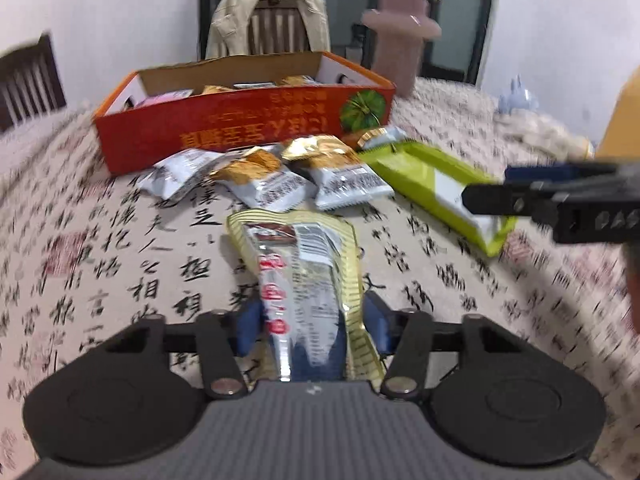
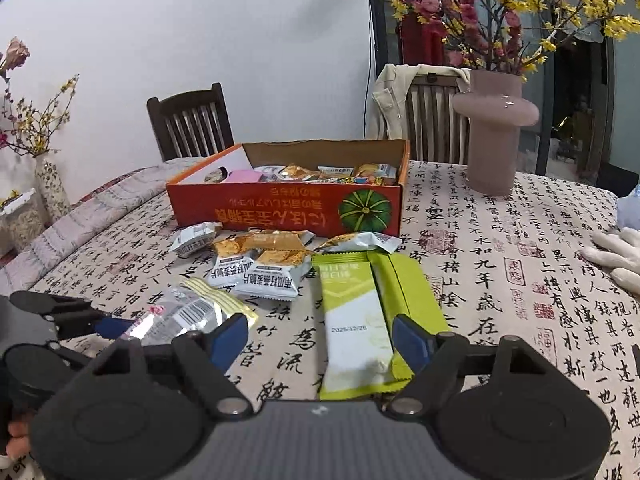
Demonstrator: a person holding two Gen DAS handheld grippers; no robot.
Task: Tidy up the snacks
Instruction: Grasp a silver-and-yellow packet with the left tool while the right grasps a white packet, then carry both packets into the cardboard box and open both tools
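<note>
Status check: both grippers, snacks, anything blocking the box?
Left gripper shut on gold-striped foil snack packet. Right gripper open around green-and-white wrapper. Small silver-gold packets lie before orange cardboard box.

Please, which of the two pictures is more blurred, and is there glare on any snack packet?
Left wrist view: smeared, strongest toward the edges, where the tablecloth characters streak; the gold-striped packet in the left hand-held gripper shows bright glare on its foil. Right wrist view: much sharper, the date on the green packet reads clearly; the same gold-striped packet glints; fisheye bends the far wall.
</note>
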